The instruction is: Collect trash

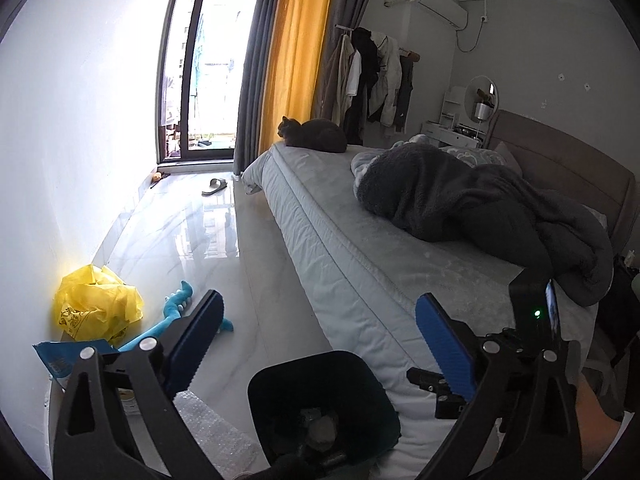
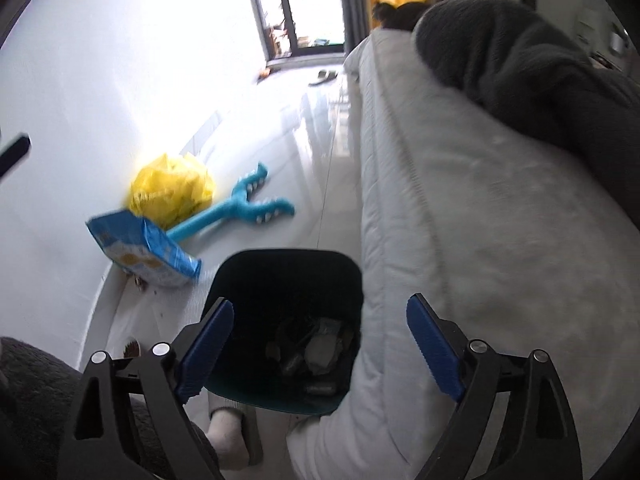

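A dark bin [image 1: 280, 376] [image 2: 256, 276] stands on the floor beside the bed, with crumpled trash [image 1: 320, 430] [image 2: 320, 350] lying inside it. My left gripper [image 1: 320, 328] hangs open above the bin, nothing between its blue pads. My right gripper [image 2: 320, 332] is also open and empty over the bin's mouth. Against the wall lie a crumpled yellow plastic bag [image 1: 98, 304] [image 2: 172, 190] and a blue snack packet [image 2: 144, 250] [image 1: 60, 358]. A sheet of bubble wrap [image 1: 212, 428] lies on the floor left of the bin.
A blue toothed plastic grabber toy [image 1: 176, 316] [image 2: 248, 204] lies on the glossy floor. The grey bed [image 1: 360, 240] [image 2: 460, 220] runs along the right, bearing a dark blanket [image 1: 480, 208] and a black cat [image 1: 316, 134]. A socked foot in a slipper [image 2: 236, 428] stands below the bin.
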{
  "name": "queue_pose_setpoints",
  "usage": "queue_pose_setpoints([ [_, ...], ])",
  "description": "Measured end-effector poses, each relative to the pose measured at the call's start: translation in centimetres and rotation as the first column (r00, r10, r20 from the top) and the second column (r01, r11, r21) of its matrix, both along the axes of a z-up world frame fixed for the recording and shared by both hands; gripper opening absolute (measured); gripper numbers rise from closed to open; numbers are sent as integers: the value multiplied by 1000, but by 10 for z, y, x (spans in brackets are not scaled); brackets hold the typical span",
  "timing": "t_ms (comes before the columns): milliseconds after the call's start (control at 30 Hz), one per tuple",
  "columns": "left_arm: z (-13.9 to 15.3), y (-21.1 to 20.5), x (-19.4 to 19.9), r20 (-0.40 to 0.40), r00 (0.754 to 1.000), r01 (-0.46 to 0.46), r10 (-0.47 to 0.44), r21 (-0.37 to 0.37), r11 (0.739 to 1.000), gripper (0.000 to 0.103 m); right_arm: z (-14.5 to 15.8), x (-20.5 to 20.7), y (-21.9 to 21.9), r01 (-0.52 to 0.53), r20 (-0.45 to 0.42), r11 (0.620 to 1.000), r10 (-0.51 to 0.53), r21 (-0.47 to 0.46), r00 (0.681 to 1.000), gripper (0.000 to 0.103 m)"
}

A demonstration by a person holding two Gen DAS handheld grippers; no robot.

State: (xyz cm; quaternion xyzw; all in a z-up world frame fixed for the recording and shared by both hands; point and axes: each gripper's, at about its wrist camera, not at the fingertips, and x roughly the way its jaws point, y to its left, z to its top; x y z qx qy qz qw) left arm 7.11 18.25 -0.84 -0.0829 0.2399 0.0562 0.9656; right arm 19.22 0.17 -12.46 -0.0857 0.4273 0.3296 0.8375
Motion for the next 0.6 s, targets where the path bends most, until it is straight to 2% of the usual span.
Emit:
queue_pose_setpoints([
  [100,7,-12,-7,26,1000,2,-2,-4,1000,99,19,-7,-26,44,45,999,-46,27,998,91],
  [300,22,-39,-21,44,999,-13,11,51,999,100,64,-19,-91,149,129,985,-160,92,979,97],
  [400,21,-49,-30,35,999,-12,10,62,998,100,89,-33,-124,189,203,976,-209,111,957,99],
  [500,23,-55,-36,31,999,-11,10,30,999,100,109,-49,-151,220,272,967,-246,126,930,100],
  [600,30,-67,-44,46,999,-19,15,86,996,100,130,-70,-180,246,338,956,-288,163,896,100],
])
